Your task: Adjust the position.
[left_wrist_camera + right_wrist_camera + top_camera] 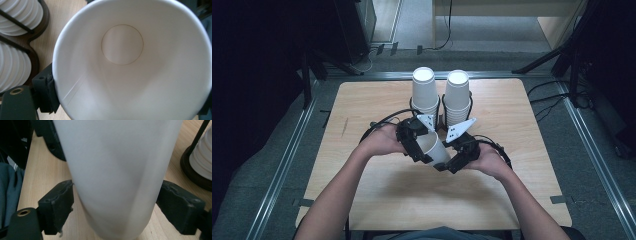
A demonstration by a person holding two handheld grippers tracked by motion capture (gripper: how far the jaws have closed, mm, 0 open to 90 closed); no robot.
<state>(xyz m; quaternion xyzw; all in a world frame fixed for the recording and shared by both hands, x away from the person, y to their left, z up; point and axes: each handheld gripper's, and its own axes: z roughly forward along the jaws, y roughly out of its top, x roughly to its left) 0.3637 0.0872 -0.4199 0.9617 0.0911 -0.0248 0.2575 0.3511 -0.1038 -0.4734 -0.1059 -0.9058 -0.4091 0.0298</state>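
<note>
1. Nearest the person, both hands meet over the middle of the wooden table [377,200], with one white paper cup [435,150] held off the surface between the two tools.
2. The left gripper [418,145] is clamped across the cup's wide rim. In the left gripper view its pad presses the rim at the left edge, and the camera looks straight down the open mouth to the round bottom [122,44].
3. The right gripper [455,159] has its jaws either side of the cup's narrower end. In the right gripper view both pads [58,206] meet the wall, so it reads as a light grasp.
4. The cup lies tilted, long axis running from far-left to near-right, mouth toward the left tool, base toward the right one.
5. Farther off, two stacks of cups [441,95] stand upside down in a dark wire holder [442,111] at the far edge.
6. Judged from this, one cup is off the stacks and mid-handover; passing it fully and setting it down remain.
</note>
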